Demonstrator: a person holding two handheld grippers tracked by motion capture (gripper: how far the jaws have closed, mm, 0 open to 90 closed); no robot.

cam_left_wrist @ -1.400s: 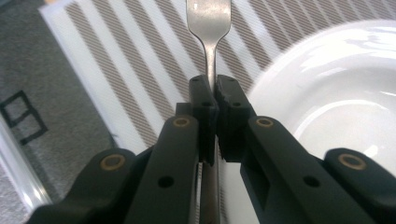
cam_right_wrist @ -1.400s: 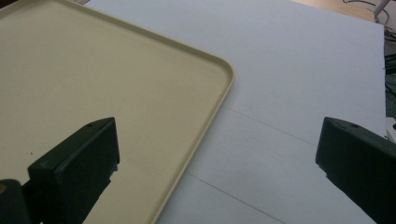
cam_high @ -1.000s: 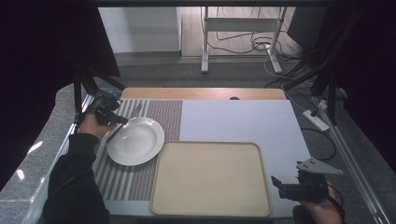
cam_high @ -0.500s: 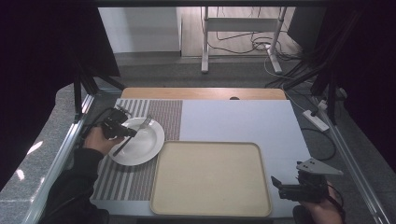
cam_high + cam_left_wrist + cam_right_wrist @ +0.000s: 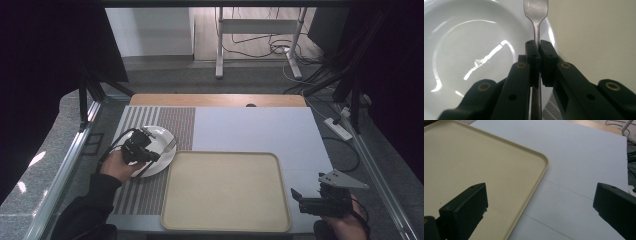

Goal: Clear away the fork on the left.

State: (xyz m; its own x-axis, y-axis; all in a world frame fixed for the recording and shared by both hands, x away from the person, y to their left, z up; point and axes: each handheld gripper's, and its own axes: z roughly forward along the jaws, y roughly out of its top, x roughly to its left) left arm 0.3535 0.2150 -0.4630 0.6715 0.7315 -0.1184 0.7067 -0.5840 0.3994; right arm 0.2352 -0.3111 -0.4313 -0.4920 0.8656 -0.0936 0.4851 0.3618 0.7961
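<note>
Over the white plate (image 5: 156, 150) at the table's left, now carrying the fork (image 5: 535, 15) pinched by its handle in the left gripper (image 5: 150, 152) fingers, having travelled from the striped mat's far corner toward the tray (image 5: 225, 192), with the right gripper (image 5: 295, 196) idling wide-open beside it

The table (image 5: 260, 125), its top covered by a pale sheet, carries a striped placemat (image 5: 175, 120) at its left bearing a white plate (image 5: 162, 137), and a beige tray (image 5: 225, 190) at front centre.
</note>
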